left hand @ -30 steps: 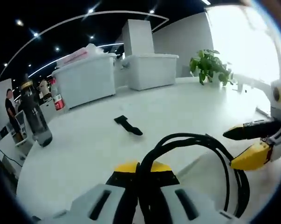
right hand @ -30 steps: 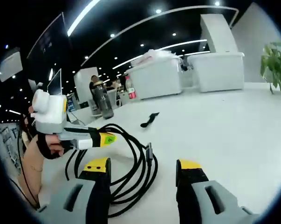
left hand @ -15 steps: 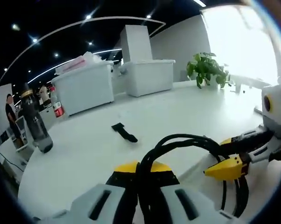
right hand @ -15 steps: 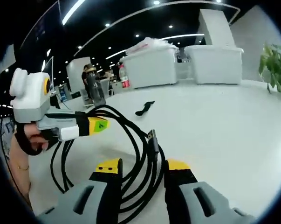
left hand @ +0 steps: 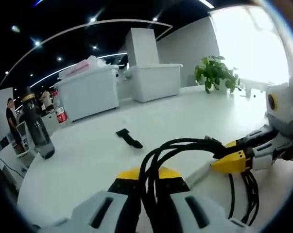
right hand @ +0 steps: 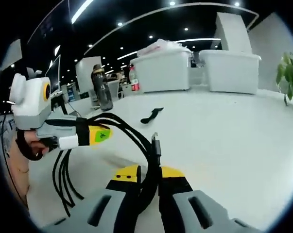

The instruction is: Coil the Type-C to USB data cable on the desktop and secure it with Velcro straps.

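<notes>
Left gripper view: both grippers clamp the coiled data cable above the desktop.

Left gripper is closed on one side of the black data cable, right gripper pinched on the other, its plug end poking free. Velcro strap lies apart on the white desktop. Risk, as I read it: freeing either grip to fetch that strap could let the loops spring open.

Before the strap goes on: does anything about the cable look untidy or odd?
One plug end sticks up out of the coil above the right gripper instead of lying along the loops. The strap lies apart on the table.
</notes>
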